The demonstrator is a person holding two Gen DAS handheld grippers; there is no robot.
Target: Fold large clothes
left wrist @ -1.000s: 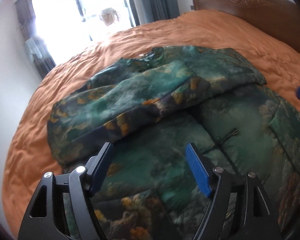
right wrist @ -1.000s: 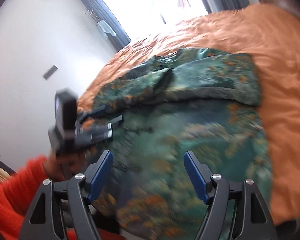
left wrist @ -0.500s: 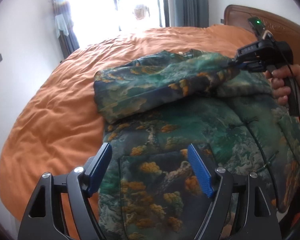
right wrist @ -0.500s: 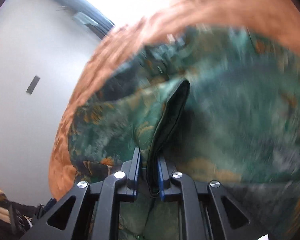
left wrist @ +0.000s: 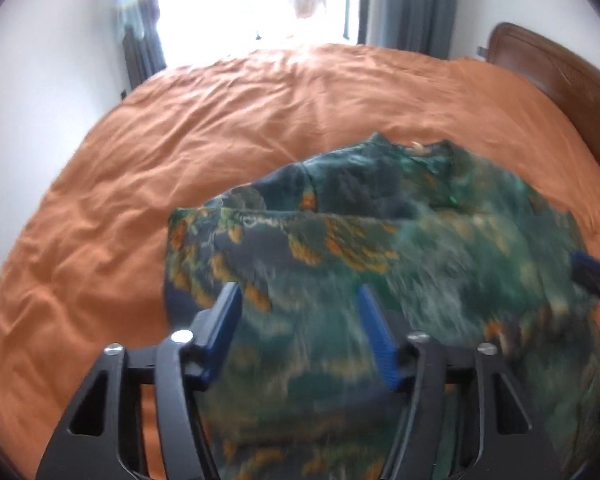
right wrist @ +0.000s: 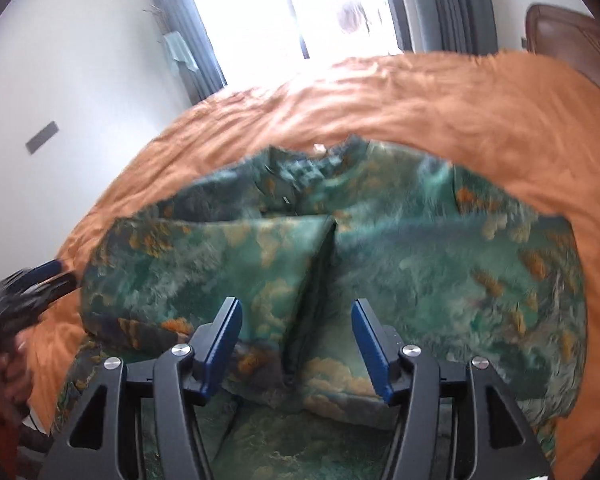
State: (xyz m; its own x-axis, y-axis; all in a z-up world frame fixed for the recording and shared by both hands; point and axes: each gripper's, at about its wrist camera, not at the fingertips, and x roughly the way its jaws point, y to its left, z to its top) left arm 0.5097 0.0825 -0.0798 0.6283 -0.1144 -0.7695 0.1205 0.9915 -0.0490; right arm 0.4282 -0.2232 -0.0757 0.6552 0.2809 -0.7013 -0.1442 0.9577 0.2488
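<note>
Lying on the orange bedspread (left wrist: 228, 128) is the green printed jacket (right wrist: 440, 264), the garment to be folded. It occupies the near part of the bed, with bare bedspread around its far and side edges. The collar end points toward the window (right wrist: 284, 4); the wooden headboard (left wrist: 556, 76) stands at the right edge of the bed.

Garment condition: both sleeves are folded across the body. In the right wrist view their cuff ends meet near the centre, with a dark upright fold edge between them. The lower body panel lies flat nearest the camera.

Left gripper (left wrist: 300, 328): jaws partly apart, having just been closing from a wider setting. Fabric appears behind and between the blue pads; the view is blurred, and the pads do not press on it. In the right wrist view this gripper sits at the left edge of the jacket, over the bedspread, held by a hand (right wrist: 8, 364) with a red sleeve below it.

Right gripper (right wrist: 296, 340): jaws partly apart, having just been opening. The sleeve fold edge stands between the pads, clear of both. Its blue tip shows at the right edge of the left wrist view.
</note>
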